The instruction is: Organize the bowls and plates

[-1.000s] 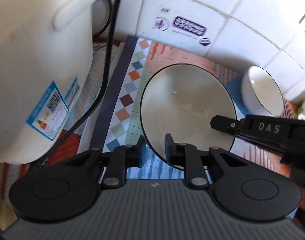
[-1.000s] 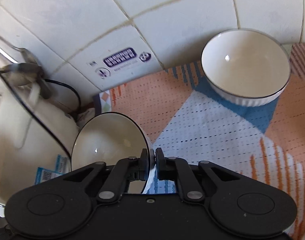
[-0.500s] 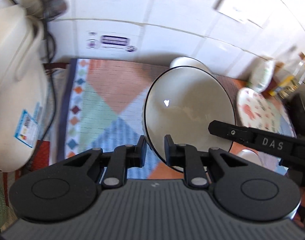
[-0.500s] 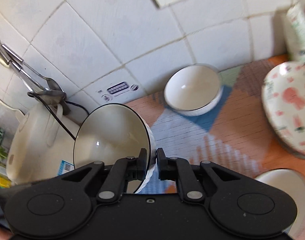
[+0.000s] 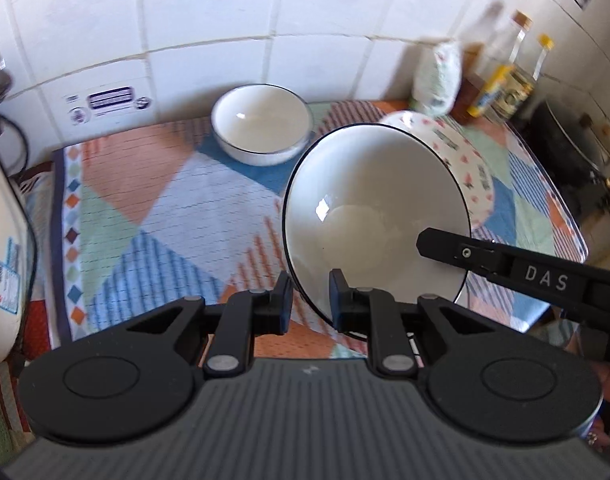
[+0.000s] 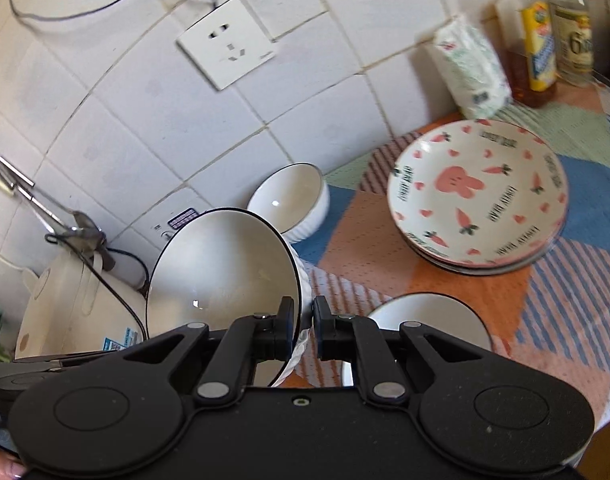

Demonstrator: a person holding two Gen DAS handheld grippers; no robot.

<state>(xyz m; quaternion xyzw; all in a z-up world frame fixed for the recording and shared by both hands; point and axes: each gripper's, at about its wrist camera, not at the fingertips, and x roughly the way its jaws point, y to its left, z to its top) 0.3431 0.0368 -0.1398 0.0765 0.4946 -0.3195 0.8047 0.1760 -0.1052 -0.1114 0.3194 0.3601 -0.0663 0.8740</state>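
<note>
**Both grippers at the rim of one tilted bowl above the patterned cloth**

The right gripper (image 6: pixel 303 330) is pinched tight on the rim of a white bowl with a dark edge line (image 6: pixel 221 268), one finger inside the rim and one outside against the ribbed wall. The bowl is held off the cloth, tipped steeply so that its opening faces the cameras.

In the left wrist view the same bowl (image 5: pixel 375 216) fills the middle, and the left gripper (image 5: pixel 310 302) has its fingers on either side of the bowl's near rim with a visible gap between them; whether either pad actually touches the rim is hard to tell from this angle. The right gripper's finger reaches in from the right side of that view, over the bowl's opening.

A second white bowl (image 5: pixel 261 124) stands upright on the patchwork cloth (image 5: pixel 145 216) near the back edge of the counter, close to the tiled wall (image 5: pixel 209 8). A stack of rabbit-and-carrot plates (image 6: pixel 479 196) sits toward the back right of the cloth, well apart from that bowl. A third white bowl (image 6: pixel 429 320) rests near the front, just right of the right gripper.

A cream kettle (image 6: pixel 77 312) stands at the left edge, and bottles (image 6: pixel 539 40) and a wrapped packet (image 6: pixel 471 68) occupy the back right corner.
</note>
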